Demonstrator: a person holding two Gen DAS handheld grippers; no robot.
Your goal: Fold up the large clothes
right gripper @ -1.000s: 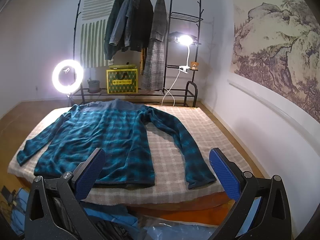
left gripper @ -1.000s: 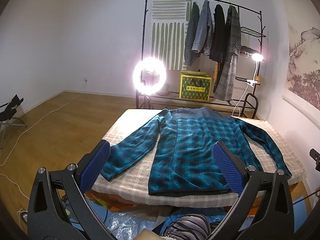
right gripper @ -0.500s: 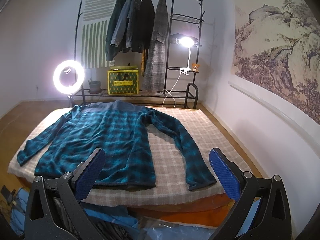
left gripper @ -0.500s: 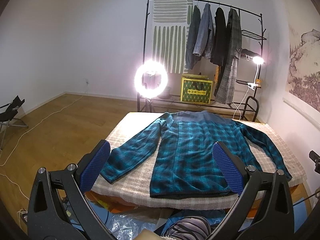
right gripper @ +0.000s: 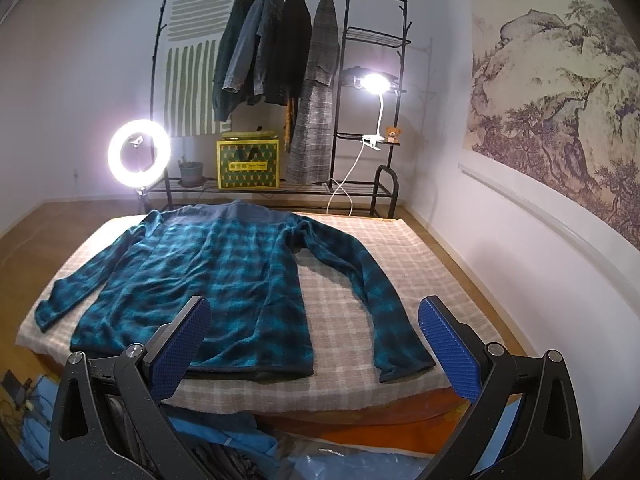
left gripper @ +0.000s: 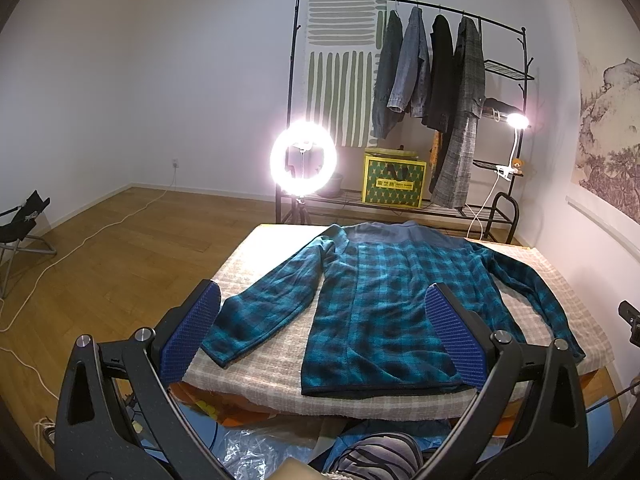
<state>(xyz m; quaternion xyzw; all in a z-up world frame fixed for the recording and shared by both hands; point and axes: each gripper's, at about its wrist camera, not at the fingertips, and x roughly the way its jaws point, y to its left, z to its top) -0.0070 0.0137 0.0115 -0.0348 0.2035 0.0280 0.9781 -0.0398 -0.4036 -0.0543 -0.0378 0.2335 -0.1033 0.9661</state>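
A teal and dark blue plaid shirt (left gripper: 384, 300) lies flat on a checked beige cloth over a low table (left gripper: 280, 368), collar far, hem near, both sleeves spread out. It also shows in the right wrist view (right gripper: 208, 276). My left gripper (left gripper: 320, 320) is open and empty, held before the table's near edge, in front of the left sleeve cuff (left gripper: 224, 352) and hem. My right gripper (right gripper: 316, 324) is open and empty, in front of the hem and the right sleeve cuff (right gripper: 404, 364).
A black clothes rack (left gripper: 432, 80) with hung coats stands behind the table. A lit ring light (left gripper: 304, 160) and a clip lamp (right gripper: 376, 82) stand there too. A yellow box (right gripper: 248, 164) sits on the rack shelf. Clothes and plastic (left gripper: 372, 452) lie below me. A folding chair (left gripper: 24, 220) stands far left.
Both grippers have risen and tilted slightly, so the shirt and table sit lower in each view. The shirt has not moved. Both stay open.
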